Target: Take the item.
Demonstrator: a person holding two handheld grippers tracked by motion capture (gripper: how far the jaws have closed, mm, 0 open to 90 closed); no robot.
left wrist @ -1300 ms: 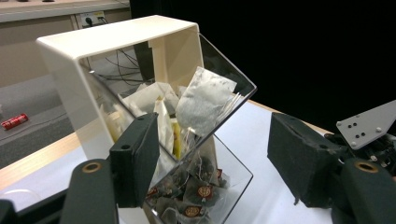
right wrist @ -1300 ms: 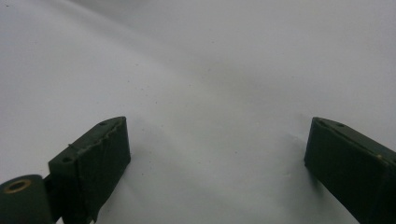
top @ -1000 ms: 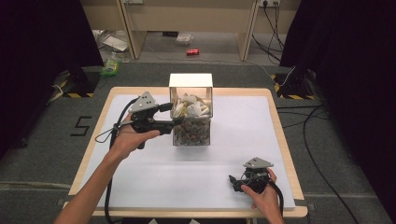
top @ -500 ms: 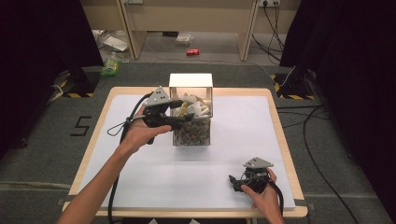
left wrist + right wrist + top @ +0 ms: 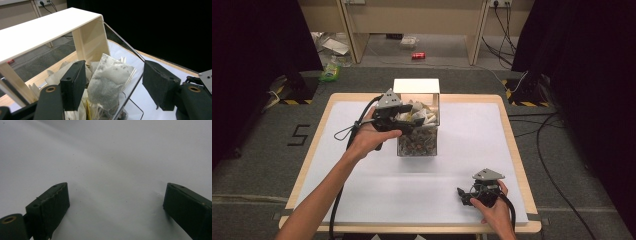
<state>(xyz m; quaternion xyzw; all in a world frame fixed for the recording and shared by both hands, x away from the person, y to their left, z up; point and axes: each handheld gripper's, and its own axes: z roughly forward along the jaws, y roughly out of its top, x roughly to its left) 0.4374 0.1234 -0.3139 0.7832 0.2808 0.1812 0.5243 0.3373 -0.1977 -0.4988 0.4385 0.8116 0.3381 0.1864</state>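
from above, my left gripper [image 5: 409, 121] hovers over the clear box [image 5: 418, 140] of tea bags; my right gripper [image 5: 468, 194] rests near the table's [image 5: 512, 150] front edge. along my left jaws, spread wide, one tea bag [image 5: 107, 80] stands between them, untouched. my right jaws gape over bare white paper [image 5: 112, 170].

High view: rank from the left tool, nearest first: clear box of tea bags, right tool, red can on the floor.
1. Clear box of tea bags: directly at the left tool, mid-table.
2. Right tool: near edge of the table, on the white sheet.
3. Red can: on the floor beyond the table.
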